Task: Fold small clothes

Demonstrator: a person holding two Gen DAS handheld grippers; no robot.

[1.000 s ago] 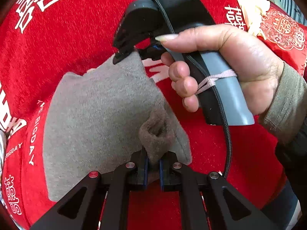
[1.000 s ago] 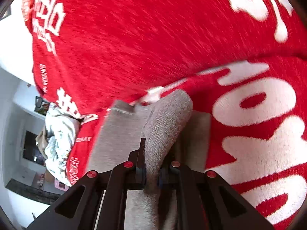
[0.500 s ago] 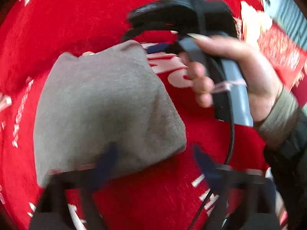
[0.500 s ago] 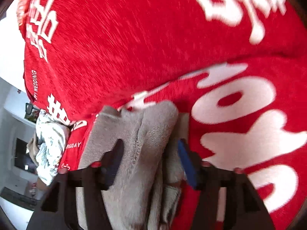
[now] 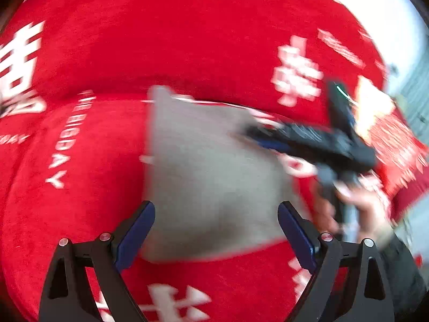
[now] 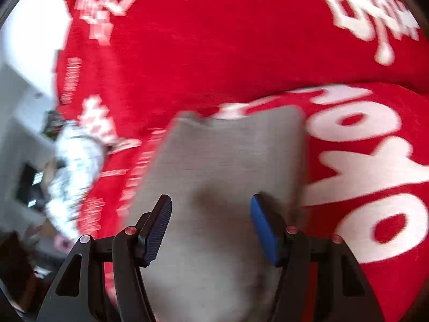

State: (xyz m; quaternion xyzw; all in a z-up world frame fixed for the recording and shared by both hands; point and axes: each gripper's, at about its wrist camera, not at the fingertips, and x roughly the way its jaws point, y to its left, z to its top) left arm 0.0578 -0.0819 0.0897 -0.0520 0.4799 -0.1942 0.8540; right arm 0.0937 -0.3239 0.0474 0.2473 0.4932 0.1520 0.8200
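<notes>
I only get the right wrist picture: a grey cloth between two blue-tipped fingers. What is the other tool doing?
Observer: The left gripper is open, its fingers apart over the near edge of the grey cloth.
Operator: Who holds my tool?
Observer: A person's hand grips the right gripper by its handle, beside the cloth.
Operator: Anything else?
Observer: A blurred red patterned item lies beyond that hand on the red blanket.
</notes>
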